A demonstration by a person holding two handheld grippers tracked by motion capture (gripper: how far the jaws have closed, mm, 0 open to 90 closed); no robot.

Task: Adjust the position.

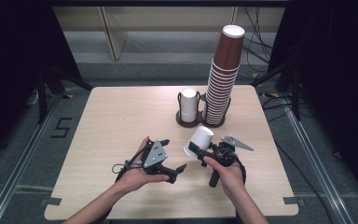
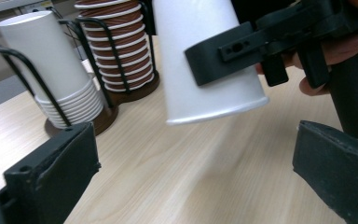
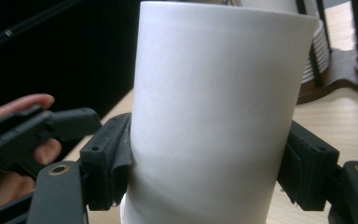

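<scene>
The right gripper [image 1: 196,150] is clamped on a white cup [image 1: 199,142], both pads pressing its sides, and holds it upside down and tilted above the near middle of the table [image 1: 121,116]. The left gripper [image 1: 175,163], just left of the cup, has its jaws spread wide with nothing between them. Beyond the cup stand a short white stack [image 1: 189,105] and a tall brown stack [image 1: 222,77] in a wire holder [image 1: 179,100].
</scene>
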